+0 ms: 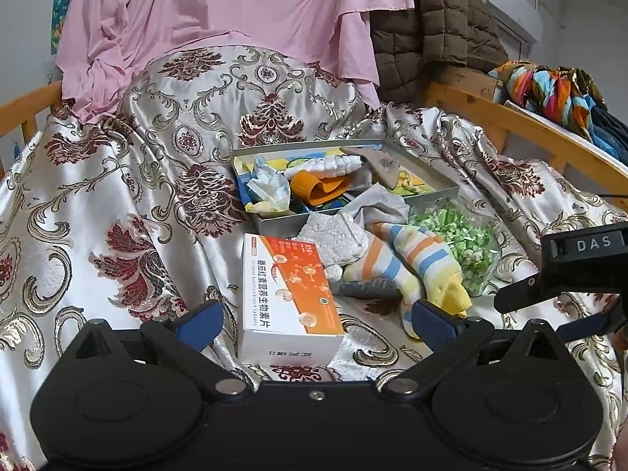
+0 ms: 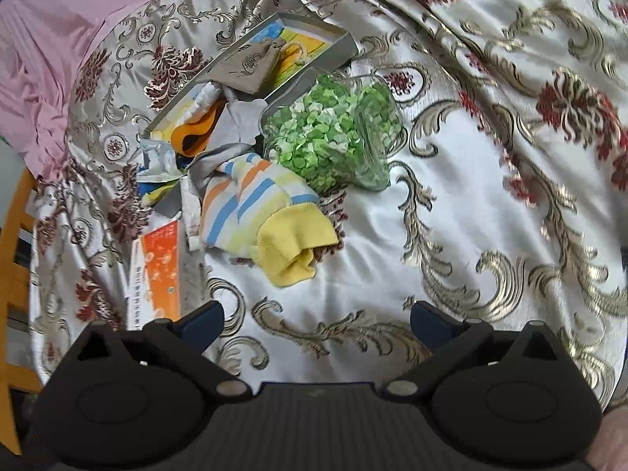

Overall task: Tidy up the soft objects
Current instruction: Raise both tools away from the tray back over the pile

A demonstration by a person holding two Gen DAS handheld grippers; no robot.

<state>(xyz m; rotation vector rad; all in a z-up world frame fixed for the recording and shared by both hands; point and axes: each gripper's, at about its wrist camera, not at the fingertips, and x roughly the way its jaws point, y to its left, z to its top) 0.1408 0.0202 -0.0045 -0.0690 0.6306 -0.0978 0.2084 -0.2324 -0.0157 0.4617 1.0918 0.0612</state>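
A striped sock with a yellow toe (image 1: 424,263) (image 2: 259,212) lies on the patterned bedspread beside a clear bag of green pieces (image 1: 459,239) (image 2: 333,133). Behind them an open grey tray (image 1: 274,223) (image 2: 337,39) holds an orange cloth (image 1: 320,186) (image 2: 196,133), a white toy, crumpled tissue (image 1: 267,184) and a brown pouch (image 2: 247,66). A white foam block (image 1: 333,235) and a grey cloth (image 1: 376,204) lie in front of the tray. My left gripper (image 1: 314,322) is open and empty over an orange and white medicine box (image 1: 290,298) (image 2: 161,271). My right gripper (image 2: 316,325) is open and empty, short of the sock.
A pink sheet (image 1: 235,8) and a brown quilted jacket (image 1: 435,23) hang behind the bed. A wooden rail (image 1: 522,125) runs along the right with a colourful scarf (image 1: 549,90) beyond it. The right gripper's black body (image 1: 581,267) shows in the left wrist view at the right edge.
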